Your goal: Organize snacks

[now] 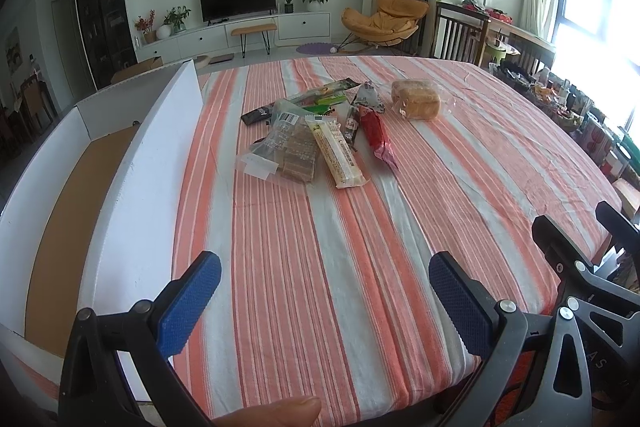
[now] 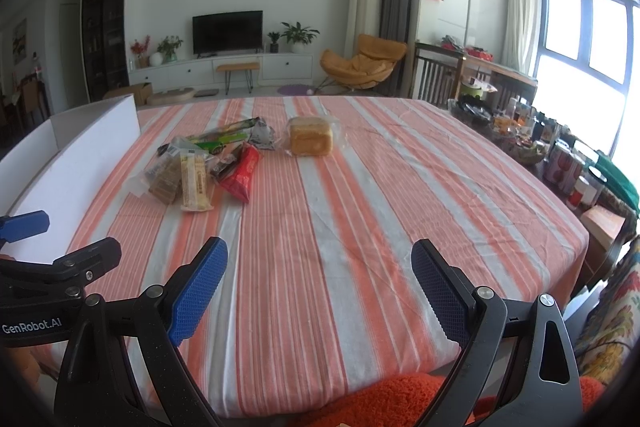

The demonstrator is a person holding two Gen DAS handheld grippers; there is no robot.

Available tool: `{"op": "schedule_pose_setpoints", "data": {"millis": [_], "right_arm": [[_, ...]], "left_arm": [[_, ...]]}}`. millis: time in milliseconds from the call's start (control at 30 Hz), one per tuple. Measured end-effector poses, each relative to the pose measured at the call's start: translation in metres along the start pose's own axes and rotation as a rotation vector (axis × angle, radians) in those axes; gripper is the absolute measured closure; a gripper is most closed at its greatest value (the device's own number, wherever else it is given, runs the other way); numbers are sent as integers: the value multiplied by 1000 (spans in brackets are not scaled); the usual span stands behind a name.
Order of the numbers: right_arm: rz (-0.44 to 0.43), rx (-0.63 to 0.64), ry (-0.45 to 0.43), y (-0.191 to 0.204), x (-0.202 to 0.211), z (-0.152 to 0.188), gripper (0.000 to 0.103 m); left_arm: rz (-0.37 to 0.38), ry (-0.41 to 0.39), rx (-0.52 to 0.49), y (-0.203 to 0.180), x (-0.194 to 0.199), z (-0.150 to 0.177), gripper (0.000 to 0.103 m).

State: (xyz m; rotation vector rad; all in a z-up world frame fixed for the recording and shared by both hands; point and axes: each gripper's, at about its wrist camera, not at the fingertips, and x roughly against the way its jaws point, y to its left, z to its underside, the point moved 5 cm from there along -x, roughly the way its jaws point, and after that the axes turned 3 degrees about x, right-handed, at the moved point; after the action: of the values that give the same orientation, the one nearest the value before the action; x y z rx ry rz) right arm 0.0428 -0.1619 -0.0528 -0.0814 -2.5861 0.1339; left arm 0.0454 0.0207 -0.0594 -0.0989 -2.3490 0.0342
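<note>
A pile of wrapped snacks (image 1: pixel 316 131) lies mid-table on the striped cloth: a clear pack of brown biscuits (image 1: pixel 294 151), a long cream bar (image 1: pixel 336 153), a red packet (image 1: pixel 376 137) and green wrappers (image 1: pixel 324 95). A bagged bread loaf (image 1: pixel 416 101) sits to their right. The pile (image 2: pixel 208 163) and the loaf (image 2: pixel 310 137) also show in the right wrist view. A white cardboard box (image 1: pixel 132 195) stands open at the left. My left gripper (image 1: pixel 324 291) is open and empty above the near cloth. My right gripper (image 2: pixel 320 283) is open and empty.
The table's right side holds jars, cans and bowls (image 2: pixel 560 155). Wooden chairs (image 1: pixel 460 35) stand beyond the far right edge. The right gripper's body (image 1: pixel 580 267) shows at the left wrist view's right edge. An orange fuzzy fabric (image 2: pixel 400 399) lies below the near table edge.
</note>
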Motion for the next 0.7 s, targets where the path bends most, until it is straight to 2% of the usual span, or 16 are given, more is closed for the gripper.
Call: {"op": "schedule_pose_setpoints", "data": {"millis": [233, 400, 533, 700], "right_arm": [[-1, -1, 4, 1, 0, 1, 8], [-10, -10, 19, 3, -1, 5, 8], [-34, -36, 56, 0, -8, 10, 8], [-69, -84, 116, -5, -15, 17, 8]], "left_arm": [[7, 25, 6, 2, -7, 4, 0], [17, 98, 17, 6, -25, 14, 0], [26, 167, 23, 8, -44, 25, 0], [12, 188, -6, 6, -59, 31, 0]]}}
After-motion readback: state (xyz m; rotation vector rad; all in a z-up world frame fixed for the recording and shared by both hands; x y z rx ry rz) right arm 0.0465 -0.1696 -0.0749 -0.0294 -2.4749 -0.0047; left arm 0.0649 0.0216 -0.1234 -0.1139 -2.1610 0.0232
